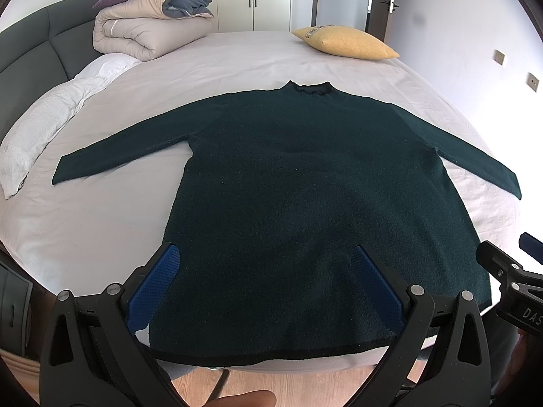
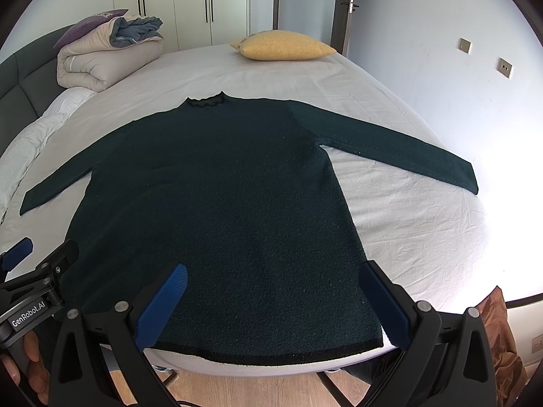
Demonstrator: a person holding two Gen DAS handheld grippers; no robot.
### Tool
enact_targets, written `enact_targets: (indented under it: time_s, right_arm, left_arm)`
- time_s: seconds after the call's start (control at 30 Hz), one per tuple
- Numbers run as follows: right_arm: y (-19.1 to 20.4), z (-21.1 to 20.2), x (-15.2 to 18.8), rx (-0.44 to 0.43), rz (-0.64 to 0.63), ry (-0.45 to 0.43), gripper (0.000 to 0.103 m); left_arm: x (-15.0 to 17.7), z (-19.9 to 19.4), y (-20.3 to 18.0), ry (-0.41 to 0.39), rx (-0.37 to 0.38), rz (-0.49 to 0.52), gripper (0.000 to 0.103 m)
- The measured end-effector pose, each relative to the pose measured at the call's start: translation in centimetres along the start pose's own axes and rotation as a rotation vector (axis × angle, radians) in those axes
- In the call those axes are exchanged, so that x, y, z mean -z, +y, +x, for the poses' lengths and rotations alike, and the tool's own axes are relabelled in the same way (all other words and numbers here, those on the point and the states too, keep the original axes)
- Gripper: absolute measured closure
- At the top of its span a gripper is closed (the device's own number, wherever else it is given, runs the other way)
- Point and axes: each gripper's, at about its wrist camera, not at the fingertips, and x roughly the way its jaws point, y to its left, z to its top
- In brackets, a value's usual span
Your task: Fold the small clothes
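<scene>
A dark green long-sleeved sweater (image 1: 298, 183) (image 2: 217, 210) lies flat on the bed, face up, both sleeves spread out, collar pointing away, hem at the near edge. My left gripper (image 1: 268, 254) hovers open above the hem's left half, blue pads wide apart with nothing between them. Over the hem's right half my right gripper (image 2: 276, 269) is open too, holding nothing. Each gripper shows at the edge of the other's view: the right one (image 1: 509, 264), the left one (image 2: 37, 254).
The bed (image 1: 237, 61) has a light sheet. A rolled duvet (image 1: 149, 23) and purple pillow sit at the far left, a yellow cushion (image 1: 346, 42) at the far right, white pillows (image 1: 47, 125) along the left. A grey headboard (image 1: 30, 44), wooden floor (image 2: 244, 390) below the near edge.
</scene>
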Motion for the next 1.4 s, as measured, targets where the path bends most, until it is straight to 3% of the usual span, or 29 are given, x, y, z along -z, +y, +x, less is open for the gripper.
enact_targets:
  time_s: [0.53,0.83,1.03,1.2,1.27,1.33,1.4]
  right_arm:
    - [0.3,0.0,-0.1,0.001,-0.001,0.002,0.000]
    - [0.0,1.6,-0.2,0.008,-0.013,0.018,0.000]
    - [0.9,2.6,-2.5,0.005,-0.037,0.017,0.000]
    - [2.7,3.0,-5.5,-0.003,-0.080,-0.021,0.000]
    - [3.7,3.3,-6.7,-0.010,-0.096,-0.028,0.000]
    - [4.6,3.8,-7.6,-0.016,-0.114,-0.034,0.000]
    - [5.6,4.3,-8.4,-0.017,-0.134,-0.033,0.000]
  left_arm:
    - [0.1,0.2,0.2,0.004,0.017,-0.001,0.000]
    - [-1.2,0.8,2.5,-0.039,0.112,-0.053,0.000]
    - [-4.3,2.3,9.1,-0.088,0.138,-0.174,0.000]
    - [-7.7,4.5,17.0,-0.074,0.258,-0.359,0.000]
    - [-8.6,4.8,19.7,-0.138,0.292,-0.414,0.000]
    - [-9.1,4.3,22.4,-0.257,0.249,-0.461,0.000]
    - [-9.4,5.0,25.0,-0.271,0.262,-0.525,0.000]
